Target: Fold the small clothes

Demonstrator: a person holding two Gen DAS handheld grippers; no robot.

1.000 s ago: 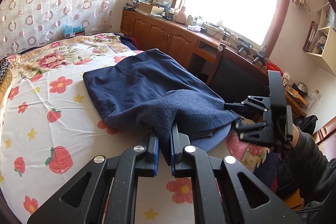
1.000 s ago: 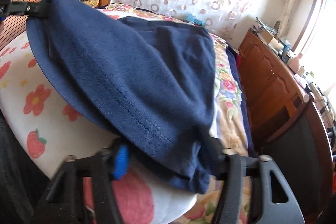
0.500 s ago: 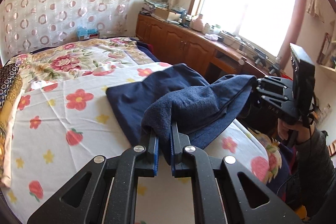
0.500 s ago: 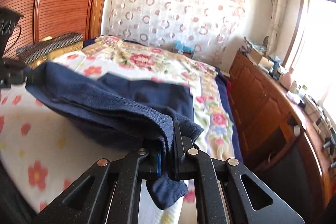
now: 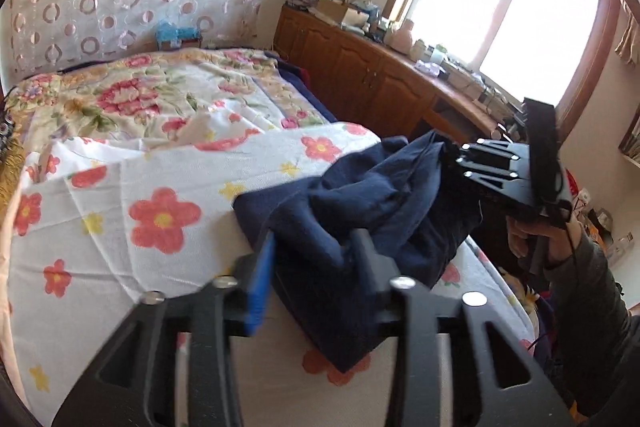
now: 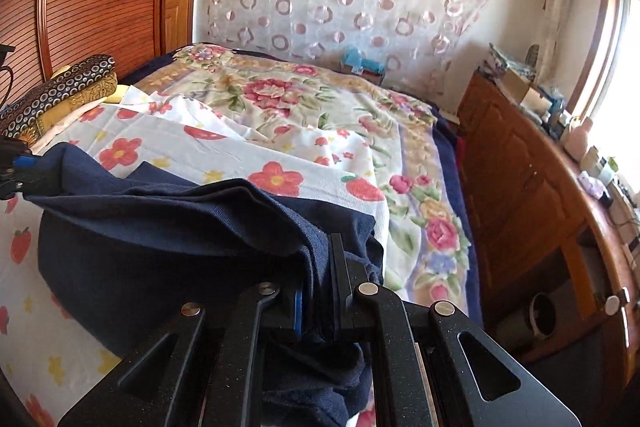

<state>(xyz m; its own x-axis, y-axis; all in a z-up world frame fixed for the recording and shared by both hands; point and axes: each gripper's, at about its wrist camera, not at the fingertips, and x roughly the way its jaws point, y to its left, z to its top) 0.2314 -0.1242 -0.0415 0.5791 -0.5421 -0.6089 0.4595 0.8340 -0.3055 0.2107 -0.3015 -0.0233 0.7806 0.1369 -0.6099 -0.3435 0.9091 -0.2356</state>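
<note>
1. We cannot see the right gripper's pads; the navy garment folds over them.
2. The left gripper is motion-blurred, so any contact with the cloth is unclear.
3. The small items on the counter under the window are washed out by glare.

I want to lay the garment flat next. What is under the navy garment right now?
Under the navy garment lies the flower-print sheet; the part beneath the cloth is hidden.

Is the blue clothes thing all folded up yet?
Not yet. The navy garment is bunched on the flowered sheet. The right gripper pinches one edge; the left gripper has just opened, letting go. Flattening and neat folds remain.
</note>
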